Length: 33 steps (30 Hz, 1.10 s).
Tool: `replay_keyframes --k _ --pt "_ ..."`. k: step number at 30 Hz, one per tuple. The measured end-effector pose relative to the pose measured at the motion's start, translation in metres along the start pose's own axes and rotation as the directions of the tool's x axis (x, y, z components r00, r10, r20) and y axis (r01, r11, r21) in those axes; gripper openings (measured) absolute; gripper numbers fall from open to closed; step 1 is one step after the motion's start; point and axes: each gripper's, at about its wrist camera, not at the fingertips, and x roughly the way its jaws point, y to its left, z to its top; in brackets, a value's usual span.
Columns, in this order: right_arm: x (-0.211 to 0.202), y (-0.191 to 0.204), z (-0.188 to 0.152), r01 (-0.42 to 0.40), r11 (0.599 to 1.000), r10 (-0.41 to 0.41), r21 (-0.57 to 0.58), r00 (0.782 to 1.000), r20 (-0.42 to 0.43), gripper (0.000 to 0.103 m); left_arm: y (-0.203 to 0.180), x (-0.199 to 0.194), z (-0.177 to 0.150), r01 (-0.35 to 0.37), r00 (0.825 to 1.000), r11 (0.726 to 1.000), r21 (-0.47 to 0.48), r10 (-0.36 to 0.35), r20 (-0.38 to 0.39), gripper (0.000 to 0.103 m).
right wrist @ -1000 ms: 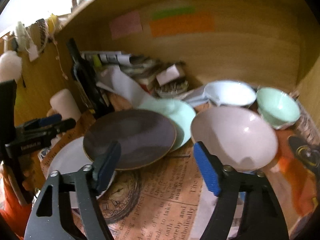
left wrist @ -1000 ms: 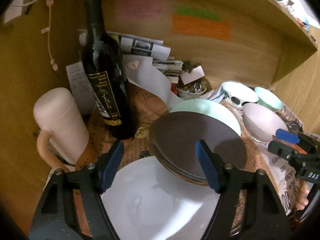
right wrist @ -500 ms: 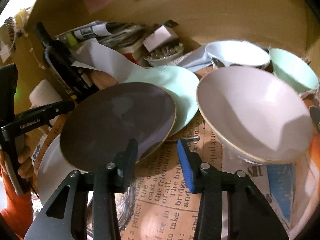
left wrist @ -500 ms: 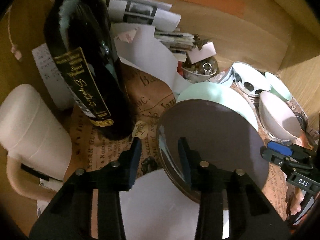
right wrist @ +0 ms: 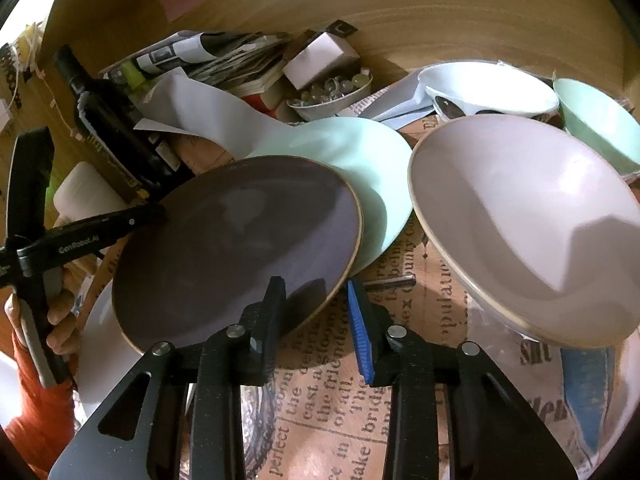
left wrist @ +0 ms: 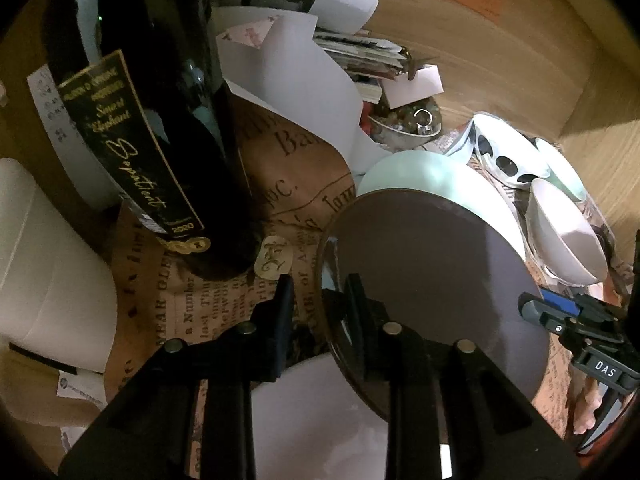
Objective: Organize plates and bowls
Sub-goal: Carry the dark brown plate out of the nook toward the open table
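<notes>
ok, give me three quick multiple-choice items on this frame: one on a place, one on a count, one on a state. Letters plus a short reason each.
1. What does the dark plate rest on at its far edge?
A. the mint plate
B. the wine bottle
C. the pink bowl

2. How many plates overlap in a row?
A. one
B. three
C. five

3. How do the two grippers stand at the dark plate?
A. both wide open, clear of it
B. one on each side of its rim, jaws nearly closed
C. both holding the pink bowl

Answers: A, its edge overlaps the mint plate; B, white plate, dark, mint; B, left gripper and right gripper each straddle the rim, jaws just closing.
</notes>
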Motion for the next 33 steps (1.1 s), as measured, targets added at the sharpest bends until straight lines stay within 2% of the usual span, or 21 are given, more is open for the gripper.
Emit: replay_keyframes --k 8,23,33 --pt "0.001 0.0 0.0 -0.004 1.0 0.004 0.005 1.0 0.001 0.026 -0.004 0.006 0.0 0.034 0.999 0.999 0.026 -0.033 -0.028 0.024" --pt "-0.005 0.002 -0.002 0.052 0.998 -0.051 -0.032 0.998 0.024 0.026 -0.017 -0.002 -0.01 0.03 1.0 0.997 0.065 -0.029 -0.009 0.025" --pt "-0.01 0.003 -0.006 0.046 0.998 -0.045 -0.041 0.999 0.027 0.027 -0.017 -0.016 -0.024 0.03 0.999 0.999 0.023 -0.031 0.016 0.024"
